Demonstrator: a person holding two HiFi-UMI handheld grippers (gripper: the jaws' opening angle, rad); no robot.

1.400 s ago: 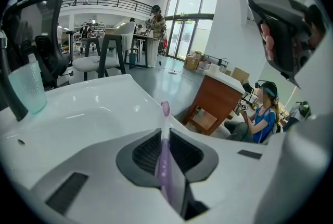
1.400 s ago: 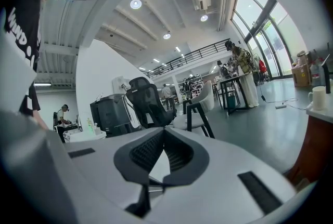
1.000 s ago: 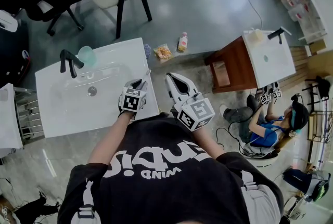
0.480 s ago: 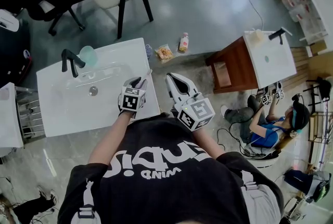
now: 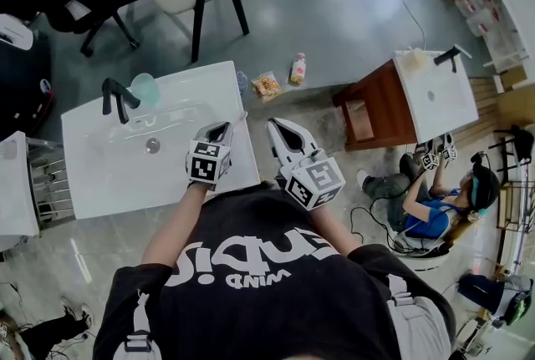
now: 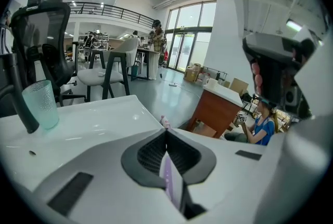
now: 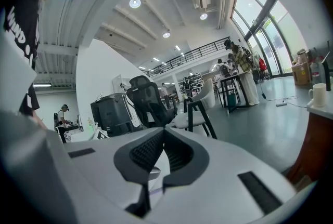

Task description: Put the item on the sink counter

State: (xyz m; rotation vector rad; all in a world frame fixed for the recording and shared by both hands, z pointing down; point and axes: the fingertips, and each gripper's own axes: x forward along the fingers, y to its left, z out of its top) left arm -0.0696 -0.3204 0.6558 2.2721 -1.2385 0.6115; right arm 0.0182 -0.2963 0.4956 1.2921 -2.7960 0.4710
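My left gripper (image 5: 224, 131) hovers over the right edge of the white sink counter (image 5: 109, 183), shut on a thin white-and-purple item (image 5: 241, 117) whose tip pokes out past the jaws. In the left gripper view the item (image 6: 169, 179) stands edge-on between the closed pads, its pink tip (image 6: 165, 122) above the left gripper (image 6: 166, 132). My right gripper (image 5: 279, 133) is just right of the counter, off its edge, over the floor. Its jaws meet in the right gripper view, and I see nothing held in the right gripper (image 7: 164, 130).
On the counter are a black faucet (image 5: 117, 98), a teal cup (image 5: 142, 88) and the basin drain (image 5: 152, 146). A snack bag (image 5: 267, 85) and a bottle (image 5: 295, 68) lie on the floor beyond. A second sink unit (image 5: 435, 95) and a seated person (image 5: 426, 204) are to the right.
My left gripper has drifted slightly left over the counter's right edge, still holding the item. The right gripper has stayed put.
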